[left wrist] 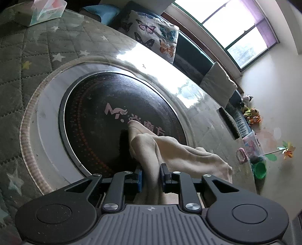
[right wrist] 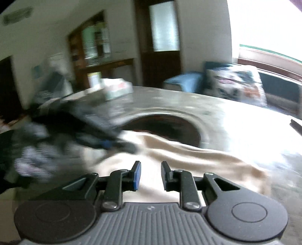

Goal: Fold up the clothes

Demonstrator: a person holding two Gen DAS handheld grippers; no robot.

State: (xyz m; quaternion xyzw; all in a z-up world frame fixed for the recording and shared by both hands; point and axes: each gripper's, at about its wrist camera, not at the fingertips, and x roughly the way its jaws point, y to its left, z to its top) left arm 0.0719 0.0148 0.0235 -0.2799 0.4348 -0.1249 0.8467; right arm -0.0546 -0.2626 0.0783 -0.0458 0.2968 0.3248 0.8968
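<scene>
Left gripper (left wrist: 151,174): its jaws are closed on a bunched fold of the cream garment (left wrist: 169,148), which fills the gap between the blue-padded fingers (left wrist: 139,178) and rises in front of them. From the grip the cloth runs outward in two directions: a narrow tip reaches onto the black round plate (left wrist: 98,116) set in the middle of the table (left wrist: 22,56), touching its pink lettering, while a wider part drapes toward the table's window-side edge.

Right gripper (right wrist: 150,175): its jaws stand narrowly apart with the garment (right wrist: 188,152) directly behind and beneath them; the view is motion-blurred, so whether the pads press on cloth cannot be told. In this view the left gripper (right wrist: 120,144) appears as a dark blurred shape at the garment's far-left part, just before the round plate (right wrist: 169,122).

Surroundings: the table carries a quilted grey-green cover with pale stars, under a glossy surface that reflects the window (left wrist: 232,24). A tissue box (left wrist: 48,11) stands near the far-left corner. Beyond the far edge lie a butterfly-print cushion (left wrist: 151,32) on a blue seat, and small toys (left wrist: 251,113) along the sill.
</scene>
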